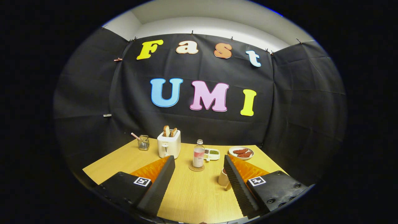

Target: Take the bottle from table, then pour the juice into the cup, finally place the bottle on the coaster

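Hovering wide open and empty, the gripper [199, 163] frames bare table [192, 193]. The cup [223, 178] sits against the right finger. Farther off, the bottle [198, 154] stands on its coaster [196, 168], toaster [168, 144] left, snack tray [212, 154] and plate [241, 152] right.

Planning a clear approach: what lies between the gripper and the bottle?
Only bare table, seen in the gripper view. The open gripper faces the bottle standing on its coaster.

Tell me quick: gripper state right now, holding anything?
Gripper: open and holding nothing; the bottle stands upright on the coaster just ahead of the fingers, and the cup sits against the right finger.
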`<state>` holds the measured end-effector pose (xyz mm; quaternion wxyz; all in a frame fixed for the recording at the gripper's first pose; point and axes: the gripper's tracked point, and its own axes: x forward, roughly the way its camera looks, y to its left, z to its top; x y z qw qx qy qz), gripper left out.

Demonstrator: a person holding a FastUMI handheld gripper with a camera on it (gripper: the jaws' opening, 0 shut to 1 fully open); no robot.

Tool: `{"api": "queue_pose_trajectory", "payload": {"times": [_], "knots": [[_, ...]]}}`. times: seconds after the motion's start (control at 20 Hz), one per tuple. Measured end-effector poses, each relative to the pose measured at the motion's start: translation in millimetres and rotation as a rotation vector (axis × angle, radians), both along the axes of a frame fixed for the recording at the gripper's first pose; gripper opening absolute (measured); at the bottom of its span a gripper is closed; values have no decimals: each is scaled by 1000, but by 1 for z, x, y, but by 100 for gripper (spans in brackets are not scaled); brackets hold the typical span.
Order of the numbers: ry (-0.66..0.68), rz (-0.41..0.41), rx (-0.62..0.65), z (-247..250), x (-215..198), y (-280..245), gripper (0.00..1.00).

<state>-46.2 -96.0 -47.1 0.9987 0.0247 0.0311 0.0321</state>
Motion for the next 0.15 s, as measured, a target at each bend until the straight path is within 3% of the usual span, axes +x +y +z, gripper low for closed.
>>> {"api": "queue_pose_trajectory", "payload": {"times": [0.15], "knots": [[-3,-49,31,-2,7,-2,97]]}}
